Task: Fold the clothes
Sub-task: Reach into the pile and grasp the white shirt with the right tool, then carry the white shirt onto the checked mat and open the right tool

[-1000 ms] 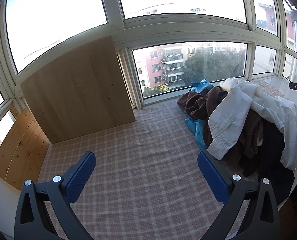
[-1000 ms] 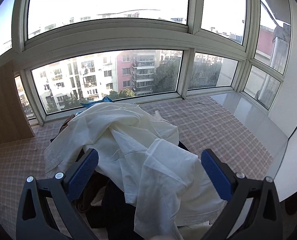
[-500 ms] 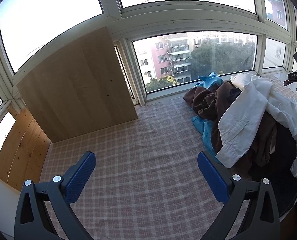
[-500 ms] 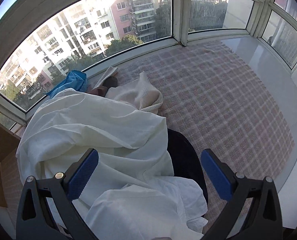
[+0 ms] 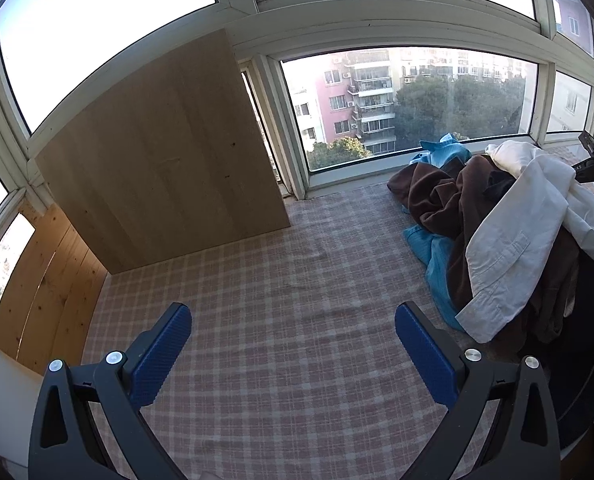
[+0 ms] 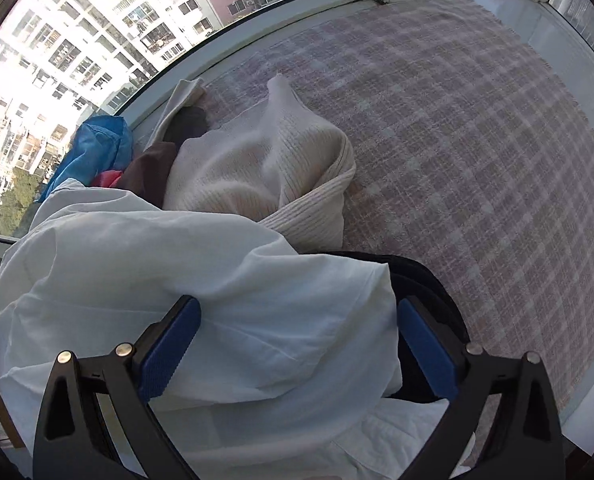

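I am holding the left claw (image 5: 293, 350) wide apart above the checked cloth (image 5: 297, 300), with nothing between its blue pads (image 5: 159, 354). It is hovering over a bare stretch of the cloth, well apart from the clothes pile (image 5: 497, 232), which is lying to its right by the window (image 5: 409, 104). In that pile I am seeing a white shirt (image 5: 513, 240) draped over a brown garment (image 5: 445, 196), with a blue one (image 5: 437, 256) showing underneath and again at the back by the glass. A wooden board (image 5: 161, 160) is leaning against the window frame to the left, and a second, more orange board (image 5: 45, 280) is standing nearer the left edge.

I am holding the right claw (image 6: 297, 354) just as wide, right over the pile, its pads (image 6: 169, 350) straddling a bulge of the white shirt (image 6: 217, 300). The pads are not pinching the fabric; whether they are brushing it I cannot tell. Beyond the shirt a cream knit (image 6: 269, 176) is lying on the checked cloth (image 6: 477, 140), with a dark garment (image 6: 425, 284) poking out under the shirt's right edge and the blue garment (image 6: 97, 152) against the window. The right claw's body is also showing at the far right edge of the left wrist view, above the pile.
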The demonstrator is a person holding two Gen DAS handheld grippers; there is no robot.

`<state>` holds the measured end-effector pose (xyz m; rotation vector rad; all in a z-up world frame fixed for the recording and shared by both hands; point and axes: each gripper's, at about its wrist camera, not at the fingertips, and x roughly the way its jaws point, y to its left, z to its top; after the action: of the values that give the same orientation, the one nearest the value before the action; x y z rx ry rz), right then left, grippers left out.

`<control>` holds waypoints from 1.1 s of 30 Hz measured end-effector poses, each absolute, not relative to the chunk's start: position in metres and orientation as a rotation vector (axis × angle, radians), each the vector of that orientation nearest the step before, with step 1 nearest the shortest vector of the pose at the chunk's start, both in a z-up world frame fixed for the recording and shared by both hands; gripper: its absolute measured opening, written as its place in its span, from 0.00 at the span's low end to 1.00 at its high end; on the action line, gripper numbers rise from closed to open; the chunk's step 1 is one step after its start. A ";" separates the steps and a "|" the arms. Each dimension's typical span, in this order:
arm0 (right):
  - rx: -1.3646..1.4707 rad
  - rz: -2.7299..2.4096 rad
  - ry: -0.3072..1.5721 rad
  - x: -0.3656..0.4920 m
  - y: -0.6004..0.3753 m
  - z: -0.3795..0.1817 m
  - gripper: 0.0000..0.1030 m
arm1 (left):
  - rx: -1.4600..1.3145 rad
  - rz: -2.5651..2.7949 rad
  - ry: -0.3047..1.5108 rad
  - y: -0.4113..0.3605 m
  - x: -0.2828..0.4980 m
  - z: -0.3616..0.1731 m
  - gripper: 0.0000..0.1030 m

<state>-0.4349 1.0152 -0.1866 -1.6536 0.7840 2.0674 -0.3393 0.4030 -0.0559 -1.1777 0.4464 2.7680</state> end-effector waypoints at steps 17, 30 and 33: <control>-1.231 2.435 0.712 -0.367 0.983 -0.056 0.02 | -1.118 2.796 0.462 0.395 -0.323 -0.042 1.00; -1.016 3.054 0.292 -0.337 0.711 0.136 0.02 | -0.992 2.905 0.354 0.301 -0.280 -0.018 1.00; -1.083 3.150 0.185 -0.345 0.623 0.142 0.02 | -0.979 2.938 0.314 0.261 -0.265 -0.015 1.00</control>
<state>-0.3453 0.6230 0.1424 -1.0832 0.1853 3.1501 -0.2653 0.2610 -0.0148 -0.9791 0.3144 2.9376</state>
